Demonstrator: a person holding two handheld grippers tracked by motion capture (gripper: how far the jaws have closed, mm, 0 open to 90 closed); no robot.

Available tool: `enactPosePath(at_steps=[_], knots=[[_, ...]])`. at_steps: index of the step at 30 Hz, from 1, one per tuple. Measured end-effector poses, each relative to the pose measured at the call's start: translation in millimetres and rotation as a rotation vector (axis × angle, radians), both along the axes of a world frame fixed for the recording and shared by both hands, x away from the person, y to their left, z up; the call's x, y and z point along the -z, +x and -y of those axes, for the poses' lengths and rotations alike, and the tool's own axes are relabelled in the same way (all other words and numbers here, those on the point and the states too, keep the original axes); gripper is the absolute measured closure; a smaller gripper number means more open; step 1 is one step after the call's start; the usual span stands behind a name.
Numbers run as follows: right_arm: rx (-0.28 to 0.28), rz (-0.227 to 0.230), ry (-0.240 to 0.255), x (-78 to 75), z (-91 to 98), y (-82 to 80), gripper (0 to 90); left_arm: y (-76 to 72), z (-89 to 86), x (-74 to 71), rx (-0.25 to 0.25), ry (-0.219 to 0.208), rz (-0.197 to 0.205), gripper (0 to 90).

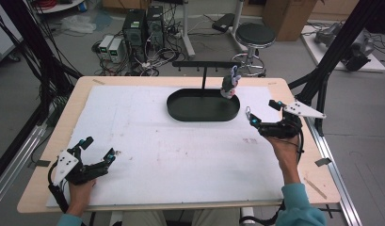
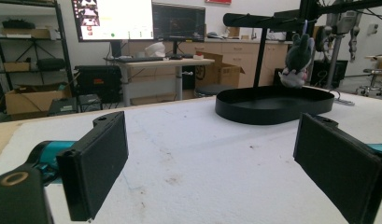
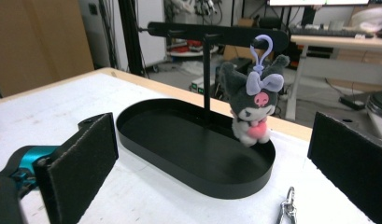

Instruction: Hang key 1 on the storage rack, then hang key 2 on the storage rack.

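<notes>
A plush toy (image 3: 251,108) hung from the stand's bar (image 3: 216,30), over the tray (image 3: 188,154), ahead of the right gripper (image 1: 251,117); a clip (image 3: 286,211) lay just before its jaws.

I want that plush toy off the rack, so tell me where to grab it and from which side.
Grip the plush toy across its soft body, below the big head, coming from the right gripper's open side of the tray. It hangs upright by a purple clip from the bar, so lifting should unhook it.

Wooden table (image 1: 293,155), white sheet (image 1: 180,155), black tray stand (image 1: 203,113), perhaps metal clip (image 3: 286,210).
</notes>
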State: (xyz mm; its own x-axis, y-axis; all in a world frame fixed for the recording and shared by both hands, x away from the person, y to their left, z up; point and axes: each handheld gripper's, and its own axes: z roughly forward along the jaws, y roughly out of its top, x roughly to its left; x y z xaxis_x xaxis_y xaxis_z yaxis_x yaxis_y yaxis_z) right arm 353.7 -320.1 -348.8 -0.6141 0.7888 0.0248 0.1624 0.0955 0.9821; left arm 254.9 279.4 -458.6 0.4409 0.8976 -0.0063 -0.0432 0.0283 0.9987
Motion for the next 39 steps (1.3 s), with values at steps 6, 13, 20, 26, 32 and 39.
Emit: enactPosePath(at_steps=[6, 13, 20, 26, 32, 39], knots=[[-0.016, 0.020, 0.001, 10.0, 6.9, -15.0, 0.8, 0.0, 0.0, 0.0, -0.001, 0.000, 0.000, 10.5], [-0.010, 0.006, -0.012, 17.6, 3.4, -14.2, 0.9, -0.1, -0.1, 0.0, -0.001, -0.001, 0.001, 10.5], [-0.005, 0.001, -0.026, 20.4, -1.1, -9.6, 0.8, 0.5, -0.5, -0.1, 0.000, -0.001, -0.006, 10.5], [-0.008, 0.003, -0.023, 20.0, -3.1, -10.7, 0.8, 0.5, -0.6, -0.1, 0.000, -0.001, -0.006, 10.5], [0.003, 0.000, -0.019, 18.9, 0.9, -11.6, 0.8, -0.1, -0.2, 0.0, 0.000, -0.002, -0.002, 10.5], [0.000, -0.006, -0.034, 19.2, 2.3, -10.4, 0.9, 0.0, -0.3, -0.1, 0.000, 0.000, -0.002, 10.5]])
